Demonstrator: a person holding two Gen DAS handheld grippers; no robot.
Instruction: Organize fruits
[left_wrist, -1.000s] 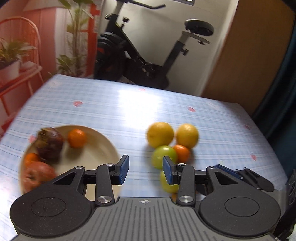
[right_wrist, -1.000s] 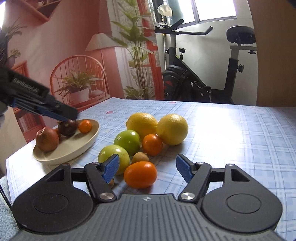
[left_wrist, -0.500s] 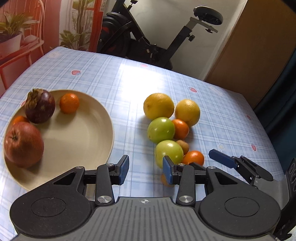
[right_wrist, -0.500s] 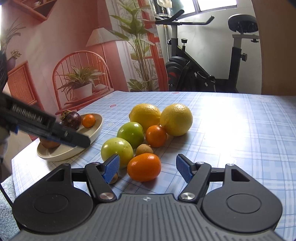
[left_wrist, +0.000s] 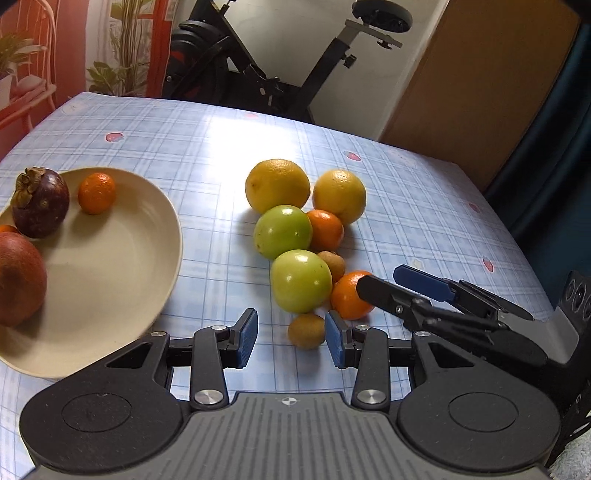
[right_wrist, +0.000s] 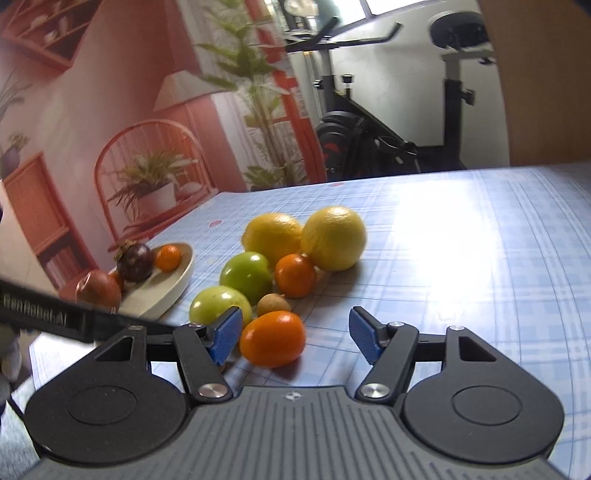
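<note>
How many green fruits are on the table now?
2. Both lie in the loose pile: one green fruit behind, touching the yellow fruits, the other green fruit in front of it. None seem hidden.

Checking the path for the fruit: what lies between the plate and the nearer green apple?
Only bare checked tablecloth separates the plate from the nearer green apple, seen in the left wrist view.

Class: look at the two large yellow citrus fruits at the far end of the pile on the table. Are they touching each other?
Touching. In the right wrist view the left yellow citrus and the right yellow citrus press together with no tablecloth visible between them.
</note>
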